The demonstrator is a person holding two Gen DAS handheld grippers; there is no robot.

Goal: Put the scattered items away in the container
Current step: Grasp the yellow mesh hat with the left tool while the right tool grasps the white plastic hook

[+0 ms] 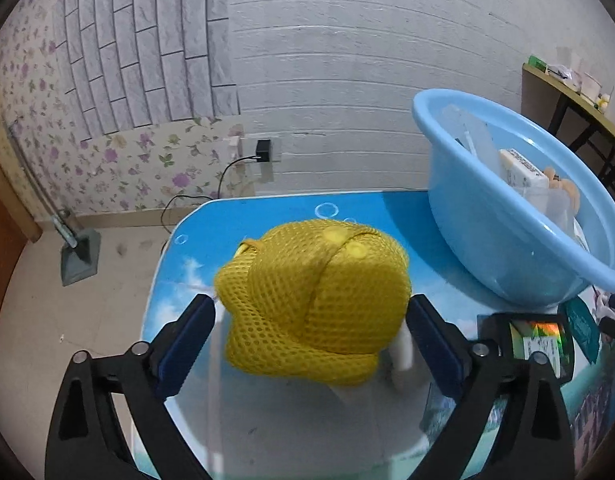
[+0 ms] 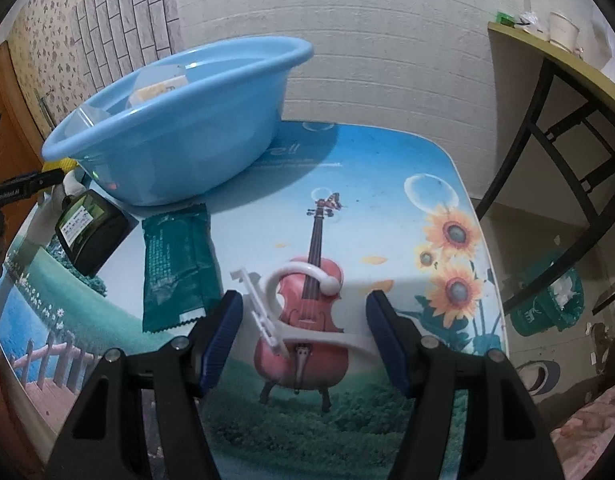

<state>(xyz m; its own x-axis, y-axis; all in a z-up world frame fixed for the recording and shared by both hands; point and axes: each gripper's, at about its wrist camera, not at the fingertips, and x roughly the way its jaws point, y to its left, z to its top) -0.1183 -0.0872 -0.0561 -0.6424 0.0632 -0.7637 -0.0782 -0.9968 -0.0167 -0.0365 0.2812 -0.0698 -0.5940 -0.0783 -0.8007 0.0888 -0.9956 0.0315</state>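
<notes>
- The yellow mesh bundle (image 1: 313,300) looks light, soft and squashy; a hold across its bulging middle should serve, though the netting may snag.
- It sits on the picture-printed table (image 1: 299,420), between the fingers of the spread, empty left gripper (image 1: 310,334), with the blue basin (image 1: 507,216) near.
- The right gripper (image 2: 305,334) is also released, straddling a thin, stiff white plastic hanger (image 2: 307,308).

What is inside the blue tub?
The blue tub holds a white box with printing, something clear and plastic, and round tan pieces. The tub's wall hides whatever lies at the bottom, so I cannot tell what else is there.
</notes>
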